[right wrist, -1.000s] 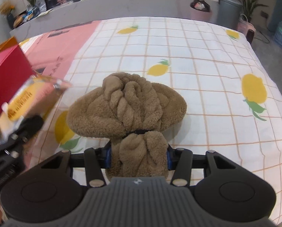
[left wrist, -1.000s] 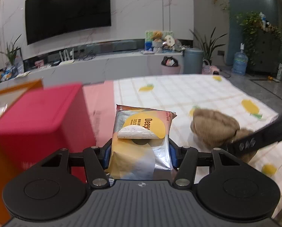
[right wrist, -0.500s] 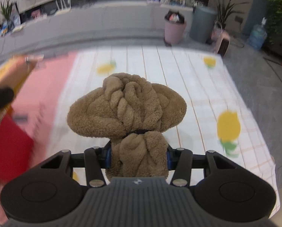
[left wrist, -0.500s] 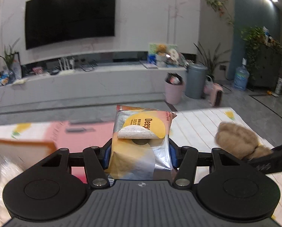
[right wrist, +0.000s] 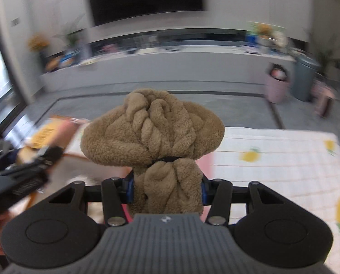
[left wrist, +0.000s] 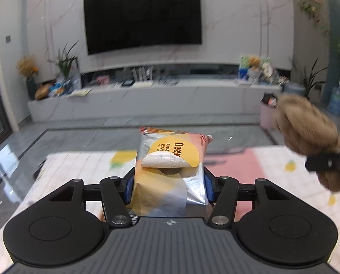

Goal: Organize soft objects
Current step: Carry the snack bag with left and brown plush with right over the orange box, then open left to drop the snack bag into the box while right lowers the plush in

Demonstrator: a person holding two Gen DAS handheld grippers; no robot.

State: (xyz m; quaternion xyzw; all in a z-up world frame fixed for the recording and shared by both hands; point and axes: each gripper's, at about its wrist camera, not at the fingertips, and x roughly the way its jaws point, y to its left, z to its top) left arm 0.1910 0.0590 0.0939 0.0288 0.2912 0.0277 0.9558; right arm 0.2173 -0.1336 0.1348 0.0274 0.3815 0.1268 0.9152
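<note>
Both loads are mid-carry: the left gripper [left wrist: 168,188] clamps a snack packet [left wrist: 171,167], the right gripper [right wrist: 166,188] a brown plush [right wrist: 153,135]. Next, I judge, each needs a drop spot; the plush rides at the packet's three o'clock.

Ahead of both jaws lies open air above the checked cloth [right wrist: 284,166]. The brown plush [left wrist: 307,125] crowds the left jaws' right side.
</note>
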